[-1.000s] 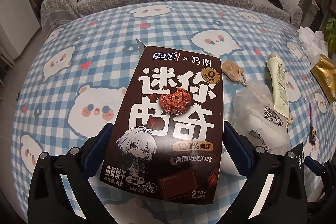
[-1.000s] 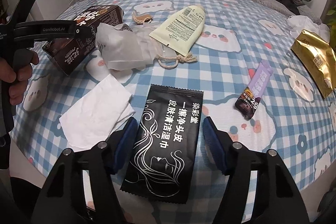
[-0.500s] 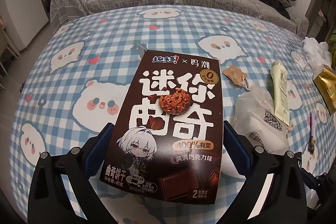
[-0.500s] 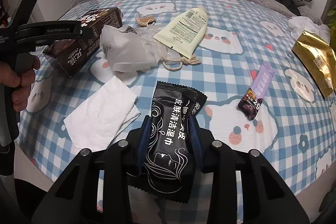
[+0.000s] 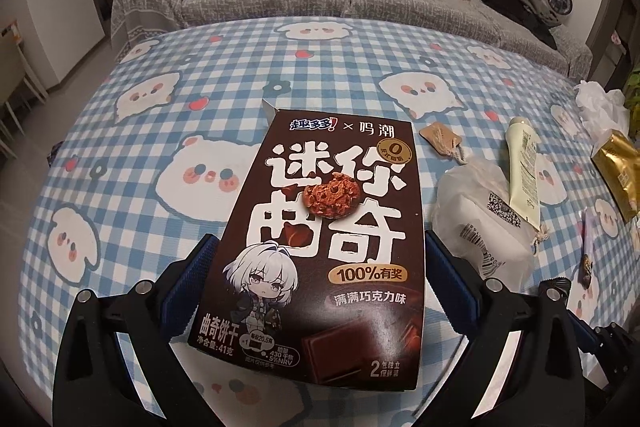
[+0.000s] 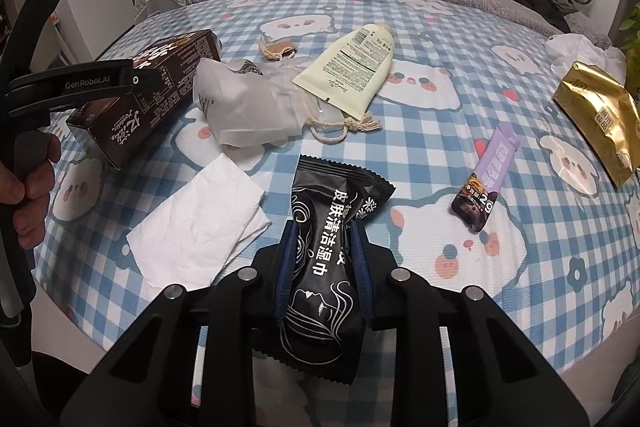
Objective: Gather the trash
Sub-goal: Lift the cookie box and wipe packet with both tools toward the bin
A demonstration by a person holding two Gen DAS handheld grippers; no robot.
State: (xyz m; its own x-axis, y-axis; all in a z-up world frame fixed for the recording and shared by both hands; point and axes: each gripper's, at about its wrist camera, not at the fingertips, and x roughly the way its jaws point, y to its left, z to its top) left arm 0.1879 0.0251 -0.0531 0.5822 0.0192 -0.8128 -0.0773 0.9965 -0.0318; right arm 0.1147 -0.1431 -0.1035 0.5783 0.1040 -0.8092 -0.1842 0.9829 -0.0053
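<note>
— What is held over the checked tablecloth?
— A black wipes packet has just been pinched by the right gripper; a brown biscuit box is clamped in the left gripper.

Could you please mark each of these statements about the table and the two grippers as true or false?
1. The right gripper pinches a black sachet. True.
2. The left gripper holds the cream tube. False: it clamps the brown cookie box.
3. A white napkin lies left of the sachet. True.
4. The purple wrapper sits on the gold bag. False: they lie apart.
</note>
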